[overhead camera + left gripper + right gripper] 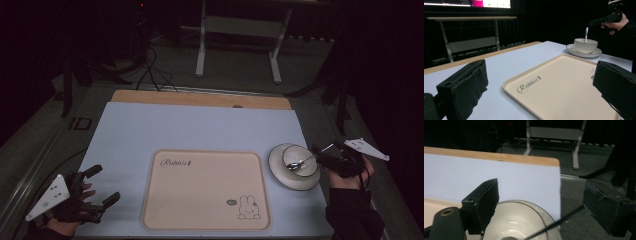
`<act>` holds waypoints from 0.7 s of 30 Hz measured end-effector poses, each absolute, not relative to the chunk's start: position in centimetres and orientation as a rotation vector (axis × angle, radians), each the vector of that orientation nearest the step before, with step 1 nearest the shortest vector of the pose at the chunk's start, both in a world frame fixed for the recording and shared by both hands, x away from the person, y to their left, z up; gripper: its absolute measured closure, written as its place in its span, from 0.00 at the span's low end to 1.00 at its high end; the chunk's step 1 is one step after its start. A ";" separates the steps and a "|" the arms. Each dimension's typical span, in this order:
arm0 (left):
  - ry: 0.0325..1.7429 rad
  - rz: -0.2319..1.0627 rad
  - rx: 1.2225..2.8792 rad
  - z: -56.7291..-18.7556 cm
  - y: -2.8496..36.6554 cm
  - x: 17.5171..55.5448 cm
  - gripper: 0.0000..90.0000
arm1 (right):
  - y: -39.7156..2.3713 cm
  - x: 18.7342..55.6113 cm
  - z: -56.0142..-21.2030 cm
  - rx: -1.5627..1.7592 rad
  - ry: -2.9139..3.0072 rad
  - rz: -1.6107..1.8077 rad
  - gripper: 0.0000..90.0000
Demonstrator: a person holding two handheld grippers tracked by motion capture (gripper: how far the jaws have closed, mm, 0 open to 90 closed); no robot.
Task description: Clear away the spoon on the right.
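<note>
two grippers are shown. near left, the left gripper point(95, 192) is held wide and empty. at right, the right gripper point(327, 156) is spread about a spoon point(305, 161) leaning in the bowl point(300, 159) on its saucer point(280, 175), beside the tray point(200, 200); a nudged handle could tip it out.

One beige tray point(206, 190) is being counted, lying on the table. Right of that tray, one saucer point(279, 172) is being tallied, one bowl point(301, 157) on it, one spoon point(306, 160) in it. Two grippers are being noted, flanking the tray.
</note>
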State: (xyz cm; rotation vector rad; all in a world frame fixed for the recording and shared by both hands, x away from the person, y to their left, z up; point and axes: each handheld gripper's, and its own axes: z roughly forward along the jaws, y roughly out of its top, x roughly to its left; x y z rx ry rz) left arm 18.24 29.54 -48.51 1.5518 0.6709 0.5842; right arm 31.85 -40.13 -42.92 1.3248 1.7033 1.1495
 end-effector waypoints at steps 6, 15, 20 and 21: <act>0.672 0.584 1.554 -48.5 29.5 18.3 0.00 | -41.3 32.5 -44.4 1.405 1.684 1.127 0.17; 0.675 0.588 1.561 -48.6 29.5 18.2 0.00 | -42.7 33.5 -46.1 1.536 1.656 1.137 0.23; 0.676 0.590 1.563 -48.6 29.5 18.2 0.00 | -43.2 34.0 -46.9 1.610 1.643 1.169 0.23; 0.676 0.590 1.563 -48.6 29.5 18.2 0.00 | -43.3 34.1 -47.1 1.622 1.642 1.169 0.23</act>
